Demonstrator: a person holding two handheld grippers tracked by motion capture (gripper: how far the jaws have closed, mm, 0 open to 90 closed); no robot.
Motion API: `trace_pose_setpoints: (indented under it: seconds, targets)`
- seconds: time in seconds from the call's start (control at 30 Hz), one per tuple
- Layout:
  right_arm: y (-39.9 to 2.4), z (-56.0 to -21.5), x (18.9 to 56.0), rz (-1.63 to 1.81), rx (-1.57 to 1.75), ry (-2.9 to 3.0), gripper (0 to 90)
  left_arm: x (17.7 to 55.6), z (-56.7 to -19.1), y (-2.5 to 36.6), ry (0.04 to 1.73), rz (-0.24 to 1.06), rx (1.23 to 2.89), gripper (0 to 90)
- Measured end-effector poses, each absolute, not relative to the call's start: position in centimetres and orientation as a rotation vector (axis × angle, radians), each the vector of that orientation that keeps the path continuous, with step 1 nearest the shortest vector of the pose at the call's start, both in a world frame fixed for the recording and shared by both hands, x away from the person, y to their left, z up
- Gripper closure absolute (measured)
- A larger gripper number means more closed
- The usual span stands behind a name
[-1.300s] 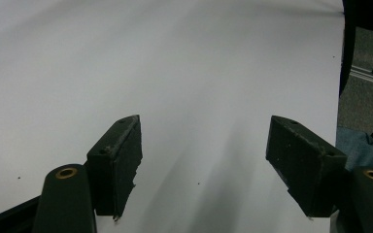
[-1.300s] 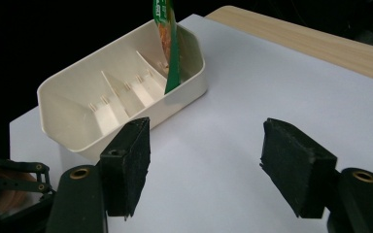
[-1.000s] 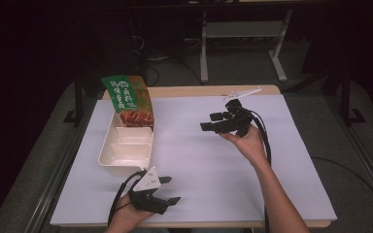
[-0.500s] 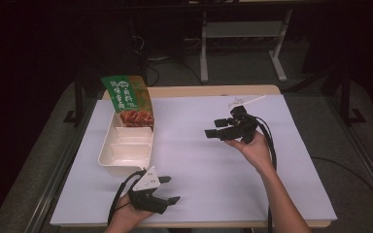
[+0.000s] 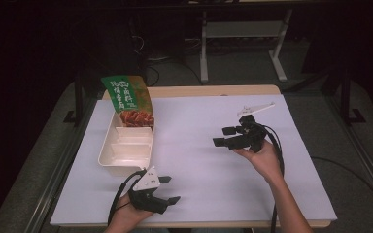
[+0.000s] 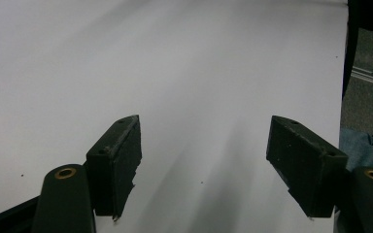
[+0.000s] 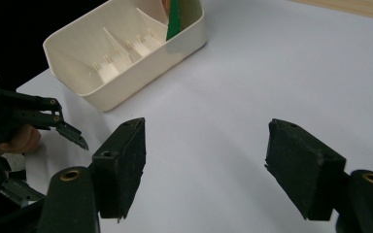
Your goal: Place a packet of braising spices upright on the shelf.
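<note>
Cream tray (image 7: 121, 63), ahead-left of the wide-open, empty right gripper (image 7: 204, 165); left gripper (image 6: 204, 170), equally spread and empty, faces bare white table (image 6: 175, 73).

The high view is looking forward and down from above the person's side, taking in the whole white-covered table (image 5: 213, 194). The left gripper view is riding close above bare sheet, facing the table's right edge. The right gripper view is facing left — sharing the cream divided tray (image 7: 126, 87) with the high view.
</note>
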State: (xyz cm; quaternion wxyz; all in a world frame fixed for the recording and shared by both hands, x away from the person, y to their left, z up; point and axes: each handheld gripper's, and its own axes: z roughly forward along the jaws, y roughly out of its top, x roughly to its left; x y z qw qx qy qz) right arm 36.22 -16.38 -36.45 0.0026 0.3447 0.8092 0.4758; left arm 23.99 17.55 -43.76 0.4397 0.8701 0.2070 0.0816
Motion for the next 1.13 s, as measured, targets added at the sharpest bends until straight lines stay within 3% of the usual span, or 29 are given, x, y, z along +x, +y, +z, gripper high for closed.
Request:
trace_pose_setpoints:
  seconds: [1.13]
  targets:
    - [-20.5,-40.1,30.3,1.475,1.155,2.525,29.3,23.9,-43.7,17.6,0.507,0.209,2.165,27.3]
